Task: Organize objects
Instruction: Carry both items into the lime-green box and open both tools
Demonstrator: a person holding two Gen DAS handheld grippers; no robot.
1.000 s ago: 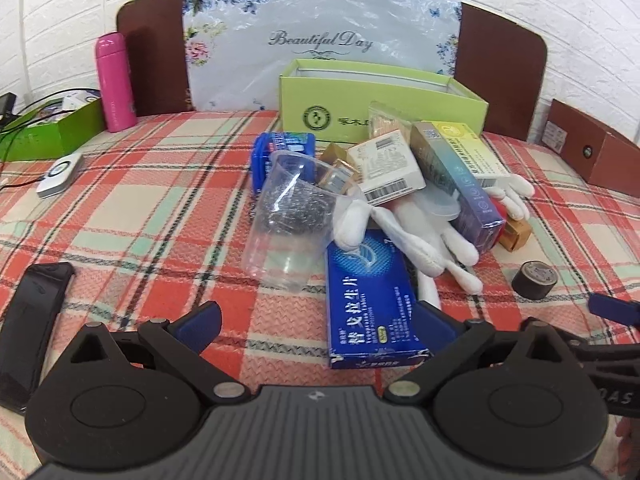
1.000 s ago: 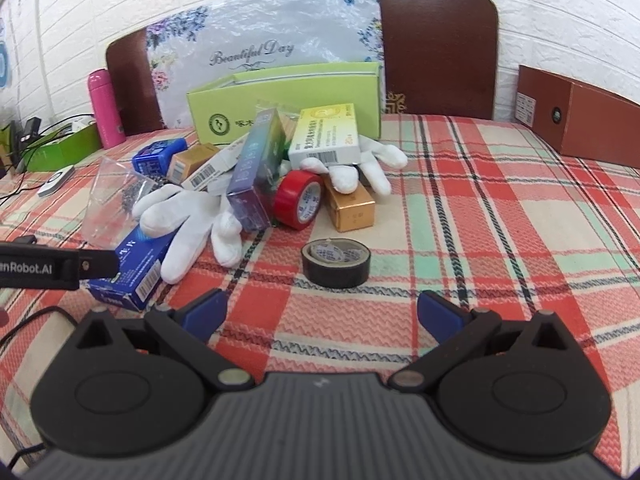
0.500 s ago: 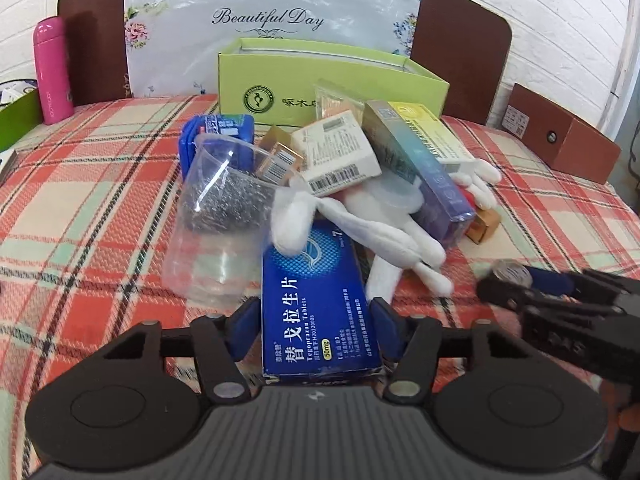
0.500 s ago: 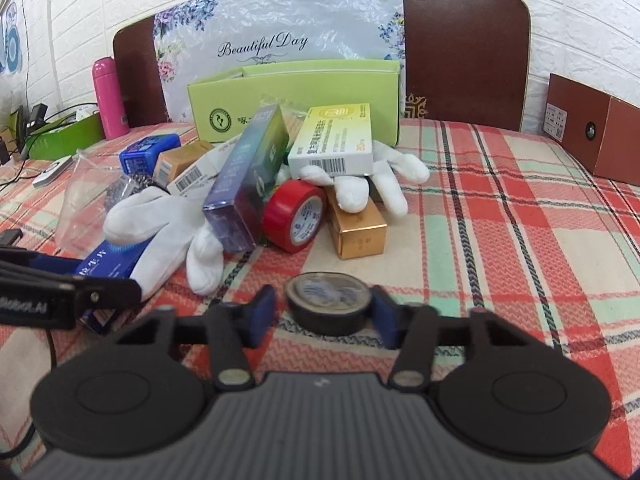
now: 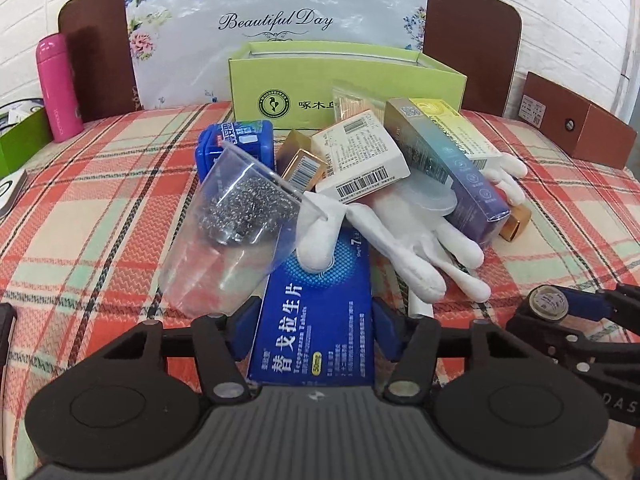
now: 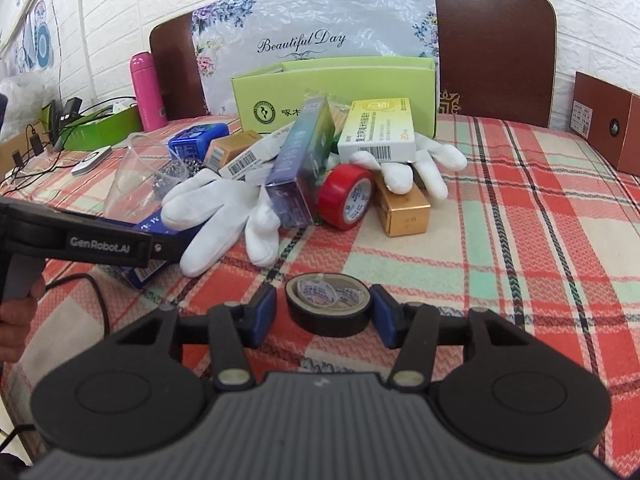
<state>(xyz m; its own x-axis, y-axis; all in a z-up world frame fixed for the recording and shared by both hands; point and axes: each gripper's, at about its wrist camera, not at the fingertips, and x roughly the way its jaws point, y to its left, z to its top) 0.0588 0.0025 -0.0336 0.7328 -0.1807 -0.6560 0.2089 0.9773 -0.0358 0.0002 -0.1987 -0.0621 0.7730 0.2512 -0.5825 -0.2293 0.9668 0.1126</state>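
My left gripper (image 5: 314, 322) is shut on the near end of a blue medicine box (image 5: 320, 292) lying flat on the checked tablecloth, one pad against each long side. White gloves (image 5: 400, 240) and a clear bag of steel wool (image 5: 240, 208) overlap the box's far end. My right gripper (image 6: 323, 306) straddles a black tape roll (image 6: 326, 318) lying flat. Its jaws are opening: the right pad touches the roll and a slim gap shows at the left pad. Behind the pile stands an open green box (image 5: 348, 92).
The pile also holds a red tape roll (image 6: 348, 196), a gold box (image 6: 404, 208), a purple box (image 5: 452, 176), a yellow-white box (image 6: 380, 128) and a blue tub (image 5: 236, 140). A pink bottle (image 5: 58, 88) stands far left, a brown box (image 5: 580, 120) far right.
Both grippers went from wide open to closed in. The left moved forward and closed around the blue box. The right reached the black tape, closed, then eased apart slightly.
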